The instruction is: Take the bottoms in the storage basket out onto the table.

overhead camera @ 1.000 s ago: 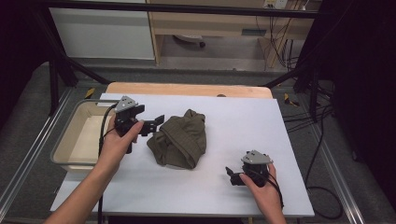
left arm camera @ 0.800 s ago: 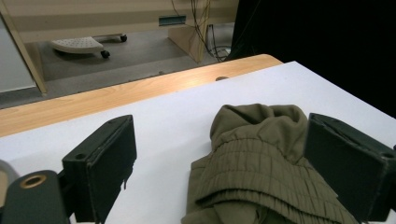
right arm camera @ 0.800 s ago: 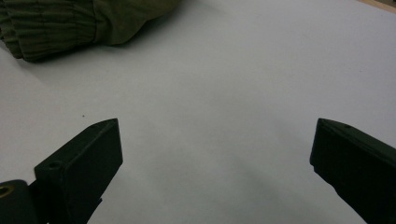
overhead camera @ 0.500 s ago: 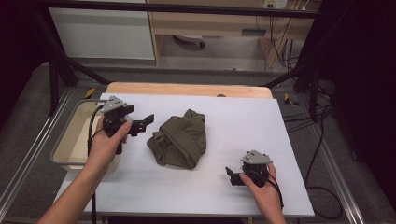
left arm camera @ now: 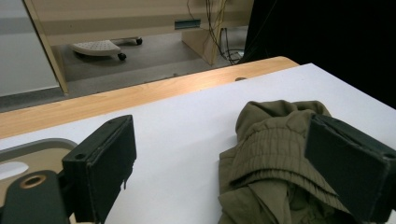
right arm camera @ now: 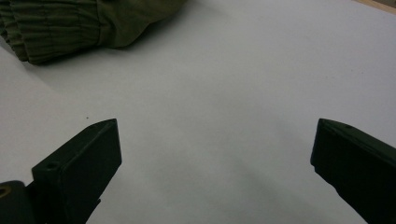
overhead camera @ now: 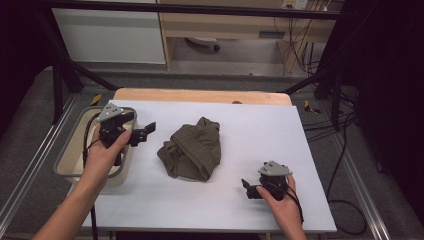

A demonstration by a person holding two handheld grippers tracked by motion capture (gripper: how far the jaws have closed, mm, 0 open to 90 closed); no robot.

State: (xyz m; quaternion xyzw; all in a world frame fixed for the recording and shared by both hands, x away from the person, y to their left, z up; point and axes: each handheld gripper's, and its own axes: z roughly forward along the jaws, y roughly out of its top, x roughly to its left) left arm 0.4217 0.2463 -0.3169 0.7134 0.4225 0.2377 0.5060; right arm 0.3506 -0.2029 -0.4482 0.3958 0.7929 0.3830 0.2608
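While both sets of jaws are spread wide and hold nothing, the left gripper (overhead camera: 142, 134) is held above the left edge of the white table (overhead camera: 260, 135), over the rim of a beige bin (overhead camera: 67, 150), and the right gripper (overhead camera: 250, 189) is kept low near the table's near right part. The left hand (overhead camera: 107, 150) is reached forward with the forearm angled in from the near left, and the right hand (overhead camera: 280, 200) is wrapped around its tool. A crumpled olive green garment (overhead camera: 192, 148) is seen at the table's middle, between the grippers and touched by neither, with a ribbed hem visible in the left gripper view (left arm camera: 275, 149).
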